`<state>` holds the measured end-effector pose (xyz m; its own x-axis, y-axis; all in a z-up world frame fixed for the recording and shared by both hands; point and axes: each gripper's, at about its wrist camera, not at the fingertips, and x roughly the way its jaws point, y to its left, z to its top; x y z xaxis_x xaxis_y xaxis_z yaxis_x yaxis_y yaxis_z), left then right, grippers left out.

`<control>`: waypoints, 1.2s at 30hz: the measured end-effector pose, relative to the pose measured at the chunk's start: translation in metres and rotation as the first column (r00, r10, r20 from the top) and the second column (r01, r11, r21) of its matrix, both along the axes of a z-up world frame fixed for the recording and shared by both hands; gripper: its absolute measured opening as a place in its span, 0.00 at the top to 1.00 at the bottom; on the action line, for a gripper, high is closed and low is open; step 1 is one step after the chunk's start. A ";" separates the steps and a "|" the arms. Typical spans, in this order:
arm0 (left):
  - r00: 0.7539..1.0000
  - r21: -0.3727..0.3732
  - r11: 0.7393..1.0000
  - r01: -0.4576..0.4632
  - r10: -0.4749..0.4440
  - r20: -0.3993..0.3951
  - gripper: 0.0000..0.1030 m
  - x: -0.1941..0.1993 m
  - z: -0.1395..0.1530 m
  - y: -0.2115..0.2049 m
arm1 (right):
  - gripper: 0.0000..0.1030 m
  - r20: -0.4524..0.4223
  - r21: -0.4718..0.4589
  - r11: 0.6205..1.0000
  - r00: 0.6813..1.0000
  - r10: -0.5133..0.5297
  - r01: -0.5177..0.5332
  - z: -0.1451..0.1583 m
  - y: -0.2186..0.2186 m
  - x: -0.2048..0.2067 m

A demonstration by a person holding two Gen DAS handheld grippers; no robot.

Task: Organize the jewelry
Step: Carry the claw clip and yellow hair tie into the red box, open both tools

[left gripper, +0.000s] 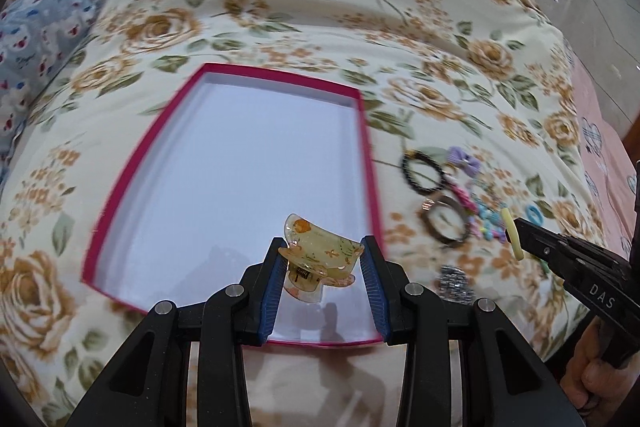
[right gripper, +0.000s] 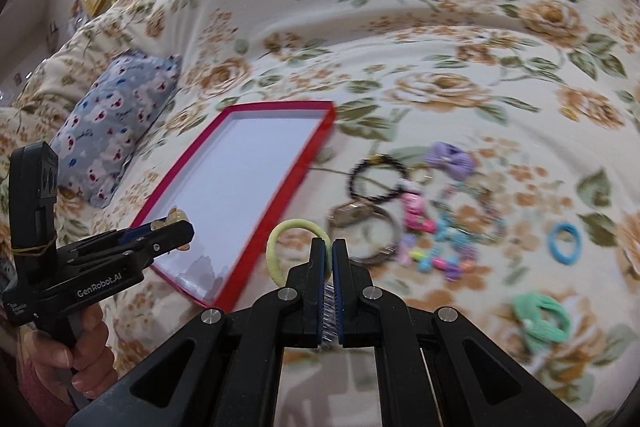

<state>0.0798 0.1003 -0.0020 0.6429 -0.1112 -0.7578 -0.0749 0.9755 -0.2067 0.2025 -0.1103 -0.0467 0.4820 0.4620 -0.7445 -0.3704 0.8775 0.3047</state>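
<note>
Nearest — left gripper (left gripper: pixel 322 254): jaws part-way apart, clamped across one translucent yellow claw clip (left gripper: pixel 318 247), gripped by its sides and carried over the near end of the red-rimmed tray (left gripper: pixel 370 163), presumably for setting down inside.

Right gripper (right gripper: pixel 331 250): jaws together, pinching one pale yellow hair tie (right gripper: pixel 294 247) by a short stretch of its band so the loop stands free above the bedspread, just beside the tray's near corner; likely bound for the tray too.

Tray: one, white-lined, nothing lying in it yet.

Beyond, on the floral bedspread (right gripper: pixel 400 39) — the unsorted pile: one black beaded bracelet (right gripper: pixel 378 179), one dark bangle (right gripper: pixel 366 227), one purple bow (right gripper: pixel 448 155), one blue tie (right gripper: pixel 565 237), one green bow (right gripper: pixel 542 315); small pastel clips (right gripper: pixel 436 251) too blurred to count.

Farthest: one blue patterned pillow (right gripper: pixel 116 119).
</note>
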 end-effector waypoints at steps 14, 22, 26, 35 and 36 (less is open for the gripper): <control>0.995 0.026 0.996 -0.090 0.091 -0.029 0.64 0.014 -0.012 0.047 | 0.97 -0.037 -0.005 0.979 0.978 0.204 -0.204 -0.020 0.103 0.019; 0.993 0.037 0.995 -0.096 0.098 -0.062 0.64 0.033 -0.032 0.058 | 0.96 -0.090 -0.059 0.966 0.965 0.247 -0.253 -0.045 0.128 0.029; 0.993 0.029 0.995 -0.095 0.097 -0.070 0.63 0.038 -0.039 0.060 | 0.93 -0.115 -0.078 0.960 0.959 0.258 -0.268 -0.054 0.132 0.030; 0.994 0.044 0.995 -0.089 0.092 -0.065 0.63 0.037 -0.041 0.059 | 0.92 -0.124 -0.071 0.962 0.960 0.252 -0.262 -0.055 0.134 0.030; 0.994 0.049 0.995 -0.088 0.091 -0.065 0.63 0.037 -0.041 0.058 | 0.92 -0.125 -0.069 0.964 0.960 0.249 -0.259 -0.054 0.133 0.030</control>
